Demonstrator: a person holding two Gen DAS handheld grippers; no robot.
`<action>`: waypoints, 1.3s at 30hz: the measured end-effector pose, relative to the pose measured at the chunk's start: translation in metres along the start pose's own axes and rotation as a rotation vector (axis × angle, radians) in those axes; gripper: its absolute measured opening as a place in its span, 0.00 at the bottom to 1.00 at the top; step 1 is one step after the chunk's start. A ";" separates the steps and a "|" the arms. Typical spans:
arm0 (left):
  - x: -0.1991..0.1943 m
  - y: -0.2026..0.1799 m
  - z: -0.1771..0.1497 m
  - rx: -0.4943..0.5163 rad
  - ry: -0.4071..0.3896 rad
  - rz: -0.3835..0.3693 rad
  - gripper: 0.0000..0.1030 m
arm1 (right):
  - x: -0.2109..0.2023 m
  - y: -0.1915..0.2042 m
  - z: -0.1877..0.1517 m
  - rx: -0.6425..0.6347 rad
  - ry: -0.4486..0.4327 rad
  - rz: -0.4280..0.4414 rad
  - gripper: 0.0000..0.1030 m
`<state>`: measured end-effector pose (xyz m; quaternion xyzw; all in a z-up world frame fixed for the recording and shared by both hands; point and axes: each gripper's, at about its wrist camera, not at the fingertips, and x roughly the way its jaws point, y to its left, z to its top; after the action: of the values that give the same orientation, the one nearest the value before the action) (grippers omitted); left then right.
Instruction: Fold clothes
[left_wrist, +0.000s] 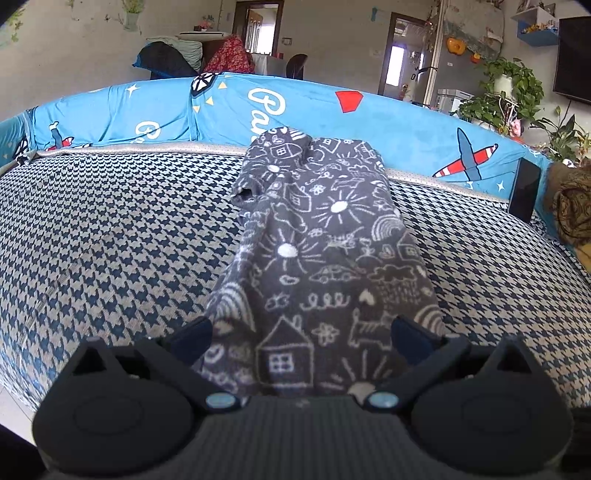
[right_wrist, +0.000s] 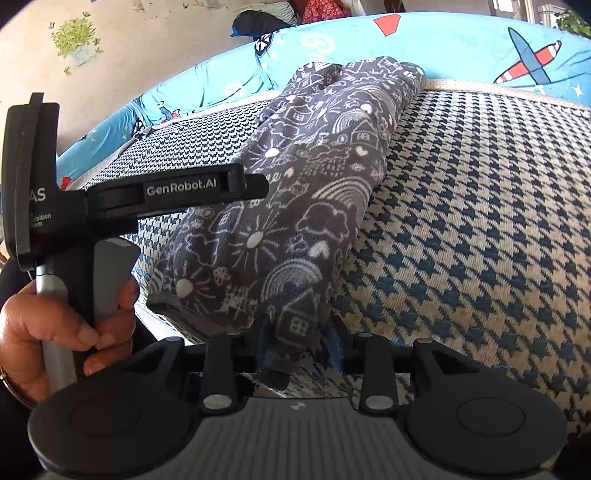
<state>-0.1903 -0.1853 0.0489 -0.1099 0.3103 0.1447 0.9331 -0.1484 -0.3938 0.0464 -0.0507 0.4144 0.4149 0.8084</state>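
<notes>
**Garment lay folded lengthwise on the sofa seat, both tongs at its near end**

The sofa (left_wrist: 110, 229) carried a houndstooth seat cover in dark blue and cream. A blue throw (left_wrist: 406, 122) printed with aeroplanes and white lettering draped its backrest. The room behind showed a grey wall, two doorways and potted plants (left_wrist: 517, 96) at the right.

The garment (left_wrist: 325, 236), dark grey with white doodles of suns, houses and rainbows, lay on the seat as a long narrow strip. It ran from the near edge back to the foot of the backrest. Its far end was bunched and showed a small opening on the left side. In the right wrist view the same garment (right_wrist: 295, 206) appeared doubled over, with a thick rounded fold along its right side.

The left tongs (left_wrist: 301, 336) stood wide apart, one finger at each side of the garment's near end. The cloth lay between them; the pads did not press on it. In the right wrist view these tongs (right_wrist: 255, 186) crossed the frame above the strip, and a hand (right_wrist: 62, 328) gripped their handle at the lower left.

The right tongs (right_wrist: 301, 343) were narrowly parted at the near corner of the garment. A tuck of cloth sat between the blue fingertips (right_wrist: 264, 339). Whether the pads actually pressed on it could not be told.
</notes>
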 end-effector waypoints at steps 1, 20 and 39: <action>0.001 -0.002 0.001 0.005 0.002 -0.005 1.00 | -0.002 -0.003 0.005 -0.009 -0.003 -0.001 0.32; 0.051 -0.020 0.051 0.128 0.075 -0.050 1.00 | 0.027 -0.109 0.114 0.272 -0.133 0.034 0.43; 0.111 -0.036 0.075 0.137 0.174 -0.103 1.00 | 0.105 -0.159 0.187 0.439 -0.227 0.092 0.50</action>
<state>-0.0523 -0.1744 0.0440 -0.0737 0.3931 0.0648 0.9142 0.1151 -0.3512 0.0516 0.1918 0.4031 0.3542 0.8217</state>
